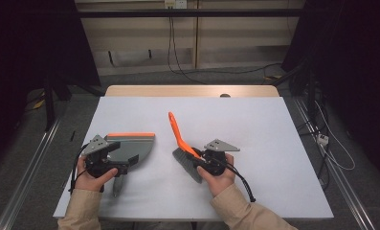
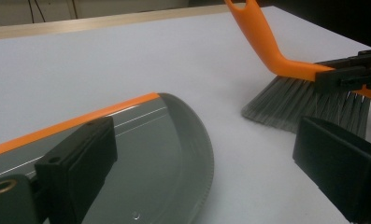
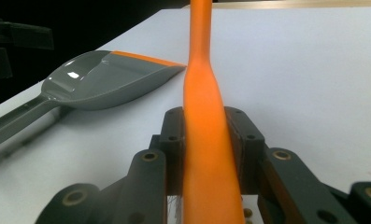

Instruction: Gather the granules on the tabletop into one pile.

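A brush with an orange handle [image 1: 176,132] and grey bristles [image 1: 185,163] stands tilted on the white table top, bristles down. My right gripper [image 1: 198,158] is shut on the handle low down, just above the bristles; in the right gripper view the handle [image 3: 203,70] runs up between the closed jaws [image 3: 206,135]. A grey dustpan [image 1: 132,147] with an orange lip lies flat to the left, its handle [image 1: 117,186] toward the person. My left gripper [image 1: 123,160] hovers over the pan with jaws wide apart [image 2: 206,154], nothing gripped. Beyond the dustpan [image 2: 174,154] are the bristles [image 2: 304,102].
The white table top [image 1: 254,124] stretches far and right of the brush. A wooden edge [image 1: 187,91] runs along the far side, with a small dark item [image 1: 224,95] on it. Cables [image 1: 331,148] lie on the floor to the right.
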Motion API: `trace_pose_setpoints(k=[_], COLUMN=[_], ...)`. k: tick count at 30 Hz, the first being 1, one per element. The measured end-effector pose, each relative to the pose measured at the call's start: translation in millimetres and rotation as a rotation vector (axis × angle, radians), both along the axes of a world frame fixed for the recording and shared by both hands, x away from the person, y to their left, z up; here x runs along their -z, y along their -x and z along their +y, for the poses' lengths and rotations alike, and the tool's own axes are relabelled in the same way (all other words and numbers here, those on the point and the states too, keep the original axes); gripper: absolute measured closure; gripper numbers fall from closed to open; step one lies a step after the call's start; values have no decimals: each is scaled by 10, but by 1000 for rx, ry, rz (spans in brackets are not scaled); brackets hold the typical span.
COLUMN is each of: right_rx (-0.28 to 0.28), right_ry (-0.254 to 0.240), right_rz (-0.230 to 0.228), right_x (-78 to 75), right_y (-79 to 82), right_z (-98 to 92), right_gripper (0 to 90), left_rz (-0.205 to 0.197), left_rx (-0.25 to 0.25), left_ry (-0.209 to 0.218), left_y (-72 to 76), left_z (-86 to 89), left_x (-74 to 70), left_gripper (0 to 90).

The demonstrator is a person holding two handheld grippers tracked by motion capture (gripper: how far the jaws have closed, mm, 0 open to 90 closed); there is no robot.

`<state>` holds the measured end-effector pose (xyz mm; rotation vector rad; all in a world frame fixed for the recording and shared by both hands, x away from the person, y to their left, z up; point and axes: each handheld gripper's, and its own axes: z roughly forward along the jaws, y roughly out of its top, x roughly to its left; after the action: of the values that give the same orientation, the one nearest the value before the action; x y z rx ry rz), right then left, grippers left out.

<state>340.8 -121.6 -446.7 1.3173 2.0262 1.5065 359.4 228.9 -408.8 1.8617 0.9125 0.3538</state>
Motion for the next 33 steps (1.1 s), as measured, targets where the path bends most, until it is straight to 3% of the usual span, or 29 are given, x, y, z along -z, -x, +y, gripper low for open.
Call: trace_pose_setpoints(k=[15,21,27,30,33], right_rx=[45,32,20,8,-20], right_ry=[-5,-47,-98,-73,-40], right_rz=[2,15,-20,-53,-55], right_x=[-6,-32,-226,-285,-274], right_y=[51,11,-94,-172,-253], right_z=[-104,-111,-147,-185,-213], right_gripper=[711,713,713,713,713], left_rz=[-3,-3,-1,-1,0], left_rx=[0,1,1,0,-1], left_ry=[5,4,2,10,8], left_y=[3,-1,-6,-6,-8], left_z=[-10,-6,2,2,6], left_x=[-7,-8,-4,-3,-4], left_gripper=[62,63,63,62,63])
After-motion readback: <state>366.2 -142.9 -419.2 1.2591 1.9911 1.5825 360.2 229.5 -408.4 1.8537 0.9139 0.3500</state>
